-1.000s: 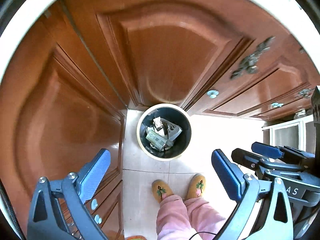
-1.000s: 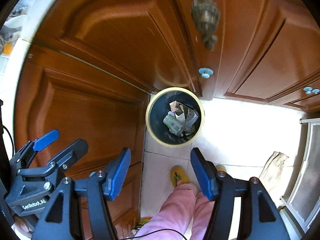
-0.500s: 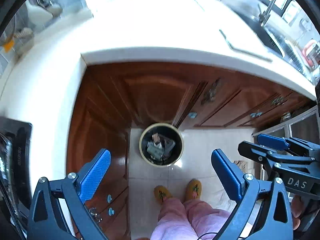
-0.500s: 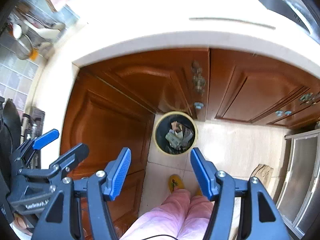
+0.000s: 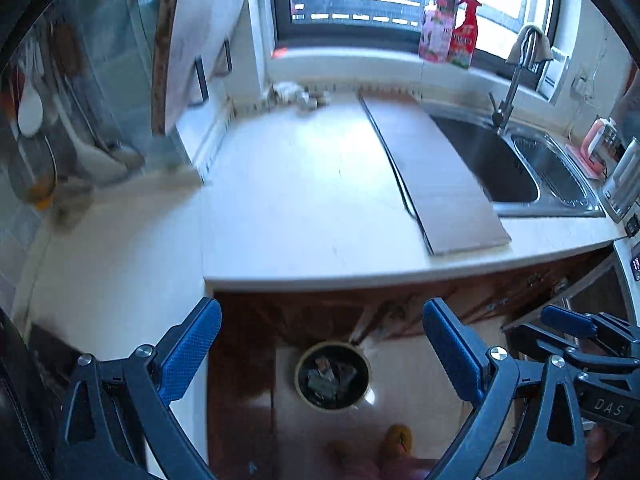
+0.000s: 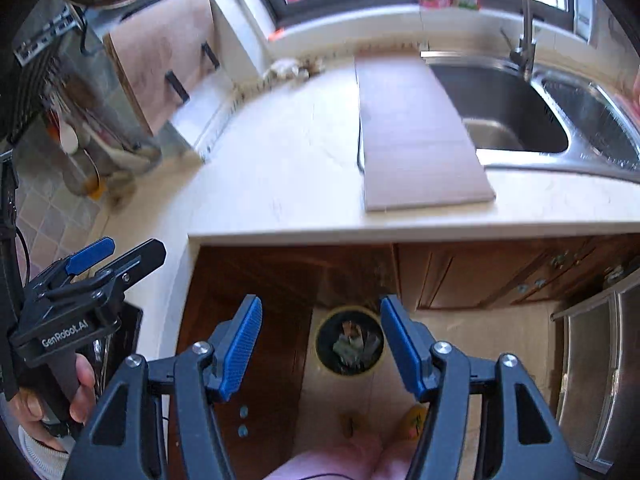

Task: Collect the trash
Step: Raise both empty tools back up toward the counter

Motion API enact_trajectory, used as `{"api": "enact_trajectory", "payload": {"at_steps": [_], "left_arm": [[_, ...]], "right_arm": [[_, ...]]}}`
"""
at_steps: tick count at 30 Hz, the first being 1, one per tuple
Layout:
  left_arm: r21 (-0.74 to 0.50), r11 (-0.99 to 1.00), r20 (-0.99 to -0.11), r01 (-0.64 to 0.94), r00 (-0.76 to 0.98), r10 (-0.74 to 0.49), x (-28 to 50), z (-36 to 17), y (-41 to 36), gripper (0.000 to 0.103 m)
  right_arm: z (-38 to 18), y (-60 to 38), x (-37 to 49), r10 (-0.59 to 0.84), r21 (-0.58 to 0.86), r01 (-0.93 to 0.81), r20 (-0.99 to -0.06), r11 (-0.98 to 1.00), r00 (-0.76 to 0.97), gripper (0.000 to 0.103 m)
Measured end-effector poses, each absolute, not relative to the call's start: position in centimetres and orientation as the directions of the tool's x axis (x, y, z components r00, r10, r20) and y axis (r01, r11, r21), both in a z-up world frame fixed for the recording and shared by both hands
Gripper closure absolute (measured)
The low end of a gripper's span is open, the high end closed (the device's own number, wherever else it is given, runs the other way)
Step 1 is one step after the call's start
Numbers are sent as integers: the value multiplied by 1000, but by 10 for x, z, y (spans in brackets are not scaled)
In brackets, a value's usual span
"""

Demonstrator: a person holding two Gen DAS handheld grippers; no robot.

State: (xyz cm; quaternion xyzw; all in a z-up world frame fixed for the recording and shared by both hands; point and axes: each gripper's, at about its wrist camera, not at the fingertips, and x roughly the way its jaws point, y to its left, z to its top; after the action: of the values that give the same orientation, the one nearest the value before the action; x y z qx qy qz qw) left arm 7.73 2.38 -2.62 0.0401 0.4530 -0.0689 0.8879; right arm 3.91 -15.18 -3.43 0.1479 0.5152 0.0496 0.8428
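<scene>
A round dark trash bin [image 5: 332, 376] with a pale rim stands on the floor below the counter, holding crumpled paper trash; it also shows in the right wrist view [image 6: 350, 342]. My left gripper [image 5: 322, 344] is open and empty, high above the bin. My right gripper [image 6: 321, 340] is open and empty, also high above the bin. A small heap of crumpled scraps [image 5: 302, 94] lies at the back of the white counter [image 5: 288, 208], and shows in the right wrist view [image 6: 290, 68] too.
A flat cardboard sheet [image 5: 432, 172] lies on the counter beside the steel sink [image 5: 516, 164] with its tap [image 5: 516, 72]. Bottles [image 5: 448, 36] stand on the windowsill. Brown cabinet doors [image 6: 280, 280] are under the counter. The person's slippered feet [image 5: 396, 438] are on the floor.
Both grippers have risen and tilted up, from close above the bin to above counter height. The countertop, sink and window have come into view. Both stay open and empty.
</scene>
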Motion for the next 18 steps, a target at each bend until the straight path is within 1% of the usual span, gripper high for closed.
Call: {"api": "enact_trajectory", "payload": {"at_steps": [2,6,10,12,16,18], "left_arm": [[26,989,-788,147,612,-71,86,-10,24,3],[15,988,-749,155,656,-91,101,20,28,3],[45,987,-715,157,694,-78,114,44,26,3],[68,984,-704,164,707,-69,120,53,23,3],[149,977,-679,155,734,-13,139,62,19,3],[165,975,-673,151,740,0,153,64,19,4]], "right_arm": [[-21,-152,44,221,297,73,-835,952,504,41],[6,-152,57,215,310,81,-801,947,558,41],[28,-151,72,211,326,87,-770,941,601,41],[38,-151,85,227,346,81,-757,935,613,41],[52,-153,115,246,373,78,-740,925,626,41],[55,-153,132,258,390,78,-732,918,631,41]]}}
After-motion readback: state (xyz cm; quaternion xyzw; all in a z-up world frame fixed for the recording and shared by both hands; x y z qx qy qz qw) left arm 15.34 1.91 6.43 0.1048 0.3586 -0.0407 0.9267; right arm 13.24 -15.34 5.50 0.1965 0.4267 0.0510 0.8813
